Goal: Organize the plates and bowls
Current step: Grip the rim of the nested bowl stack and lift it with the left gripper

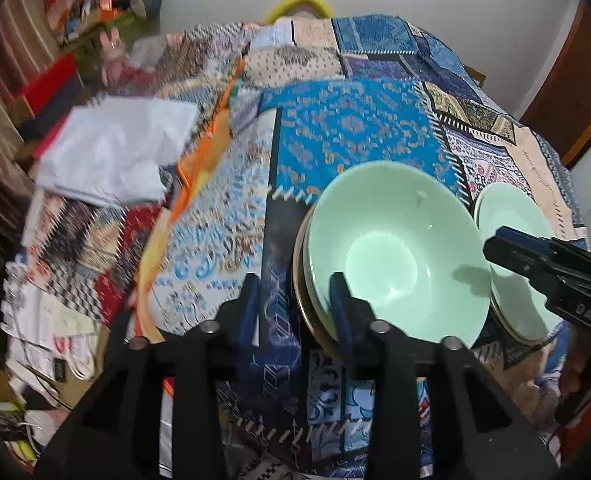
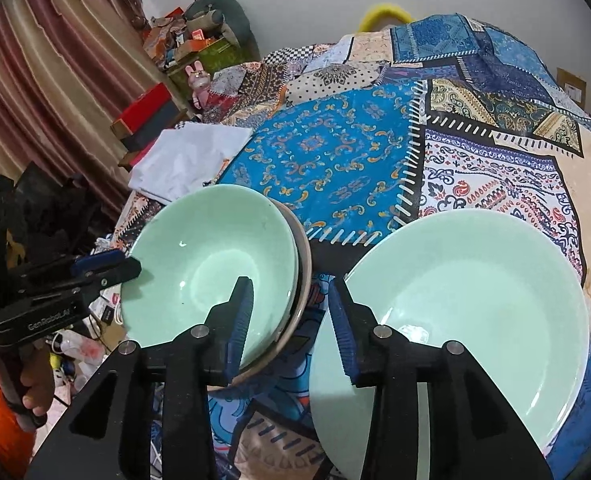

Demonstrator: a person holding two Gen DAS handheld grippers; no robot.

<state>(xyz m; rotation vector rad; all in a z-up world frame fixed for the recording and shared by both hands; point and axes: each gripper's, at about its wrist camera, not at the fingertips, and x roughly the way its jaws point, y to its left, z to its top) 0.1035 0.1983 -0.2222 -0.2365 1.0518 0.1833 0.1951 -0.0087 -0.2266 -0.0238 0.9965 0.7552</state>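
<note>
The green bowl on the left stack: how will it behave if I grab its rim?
The green bowl looks glazed and glossy, so probably slippery between the pads. It seems ceramic: likely rigid, heavy, chippable. It sits nested in a brown-rimmed dish, so it may drag that along.

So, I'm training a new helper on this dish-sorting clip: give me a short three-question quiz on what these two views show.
1. True or false: the green bowl sits nested on other dishes.
2. Multiple choice: the right tool is (A) shut on the plate, (B) open above the gap between bowl and green plate, (C) out of view.
3. Fill in: the white folded cloth lies on the patchwork ____.

Key: 1 true, a brown rim shows beneath it. 2 B. 3 tablecloth.
</note>
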